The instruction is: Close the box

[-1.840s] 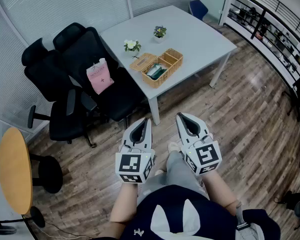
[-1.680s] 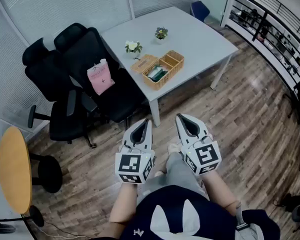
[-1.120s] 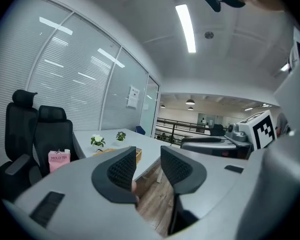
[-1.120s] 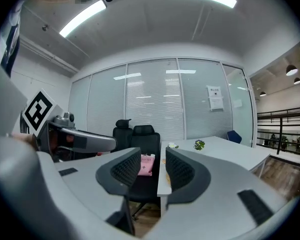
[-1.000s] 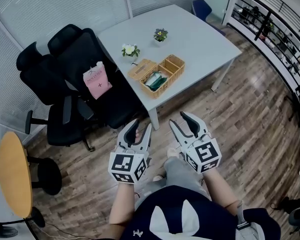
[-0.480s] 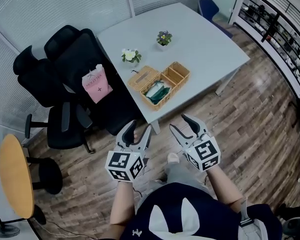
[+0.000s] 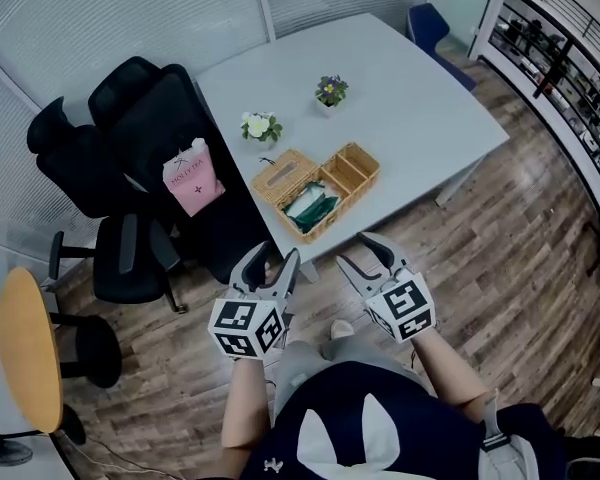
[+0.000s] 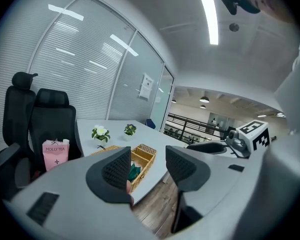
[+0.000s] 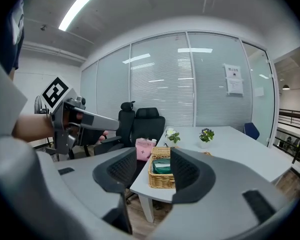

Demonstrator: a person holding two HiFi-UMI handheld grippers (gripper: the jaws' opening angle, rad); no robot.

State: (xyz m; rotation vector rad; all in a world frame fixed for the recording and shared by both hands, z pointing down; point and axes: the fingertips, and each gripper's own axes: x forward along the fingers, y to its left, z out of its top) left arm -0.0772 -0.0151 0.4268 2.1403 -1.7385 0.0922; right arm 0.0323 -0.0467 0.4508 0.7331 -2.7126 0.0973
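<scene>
In the open box [image 7: 359, 169], green packet [image 7: 308, 206].

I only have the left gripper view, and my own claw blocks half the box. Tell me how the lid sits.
Observer: From the head view, the lid is swung open and lies flat on the table, against the end of the wicker box nearer the chairs.
Operator: Report what's inside.
Observer: A green item lies in the long compartment. The two small compartments at the other end look empty.
Operator: Give me the right claw's state.
Observer: The right claw has just been opening. Its jaws stand apart with nothing between them, and the box is straight ahead of it.
</scene>
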